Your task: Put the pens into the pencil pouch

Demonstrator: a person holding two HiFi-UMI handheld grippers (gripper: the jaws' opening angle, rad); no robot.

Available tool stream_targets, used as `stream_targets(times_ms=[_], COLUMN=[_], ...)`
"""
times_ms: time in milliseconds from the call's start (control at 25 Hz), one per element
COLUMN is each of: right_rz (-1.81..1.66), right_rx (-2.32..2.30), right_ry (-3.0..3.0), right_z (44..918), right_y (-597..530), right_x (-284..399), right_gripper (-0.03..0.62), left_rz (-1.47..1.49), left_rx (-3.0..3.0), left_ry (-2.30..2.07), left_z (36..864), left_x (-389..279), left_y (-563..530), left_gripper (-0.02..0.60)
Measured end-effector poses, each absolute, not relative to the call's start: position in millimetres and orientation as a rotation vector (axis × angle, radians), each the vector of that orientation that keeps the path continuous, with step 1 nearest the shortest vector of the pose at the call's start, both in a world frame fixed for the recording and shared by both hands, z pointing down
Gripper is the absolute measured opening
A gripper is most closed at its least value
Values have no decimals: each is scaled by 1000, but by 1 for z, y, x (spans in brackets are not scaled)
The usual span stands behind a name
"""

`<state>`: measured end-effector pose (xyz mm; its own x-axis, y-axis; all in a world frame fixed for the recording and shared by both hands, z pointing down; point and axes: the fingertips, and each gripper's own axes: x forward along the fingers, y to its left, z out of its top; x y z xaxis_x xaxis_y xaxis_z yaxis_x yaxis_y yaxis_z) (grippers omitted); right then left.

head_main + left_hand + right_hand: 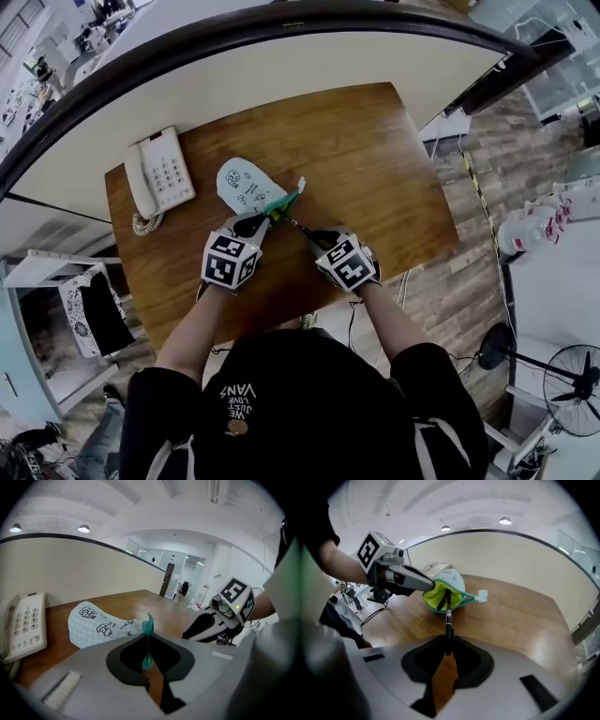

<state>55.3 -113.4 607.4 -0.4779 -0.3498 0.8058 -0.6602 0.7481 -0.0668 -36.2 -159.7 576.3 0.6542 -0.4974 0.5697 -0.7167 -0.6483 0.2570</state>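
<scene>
The shirt (281, 412) reads "WE JUST LOVE VANS"; the pouch (242, 185) has lettering too small to read. The left gripper (147, 658) pinches the pouch's zip edge (148, 626) over the table (366, 159). The right gripper (448, 649) grips a pen (448, 620), its tip hidden inside the pouch.

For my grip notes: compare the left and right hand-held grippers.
The left hand-held gripper pinches the teal zipper edge of the pouch; the right hand-held gripper grips a black pen. The left holds the mouth open; the right aims the pen into it. Both are shut on something.
</scene>
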Motion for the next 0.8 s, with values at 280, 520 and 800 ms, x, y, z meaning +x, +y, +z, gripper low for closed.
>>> stream_targets(times_ms=[280, 520, 800], right_rz=[478, 499, 506], right_rx=[807, 843, 918], right_ry=[-2128, -2154, -2178], right_z=[603, 601, 609], right_y=[-133, -150, -170], right_x=[33, 15, 4], right_gripper=[69, 69, 69], left_rz=[610, 554, 509], left_rx=[2423, 2425, 2392], left_ry=[-848, -794, -779], left_z=[574, 570, 573], left_x=[-9, -2, -3], left_y=[-134, -124, -129], left_gripper=[28, 28, 28])
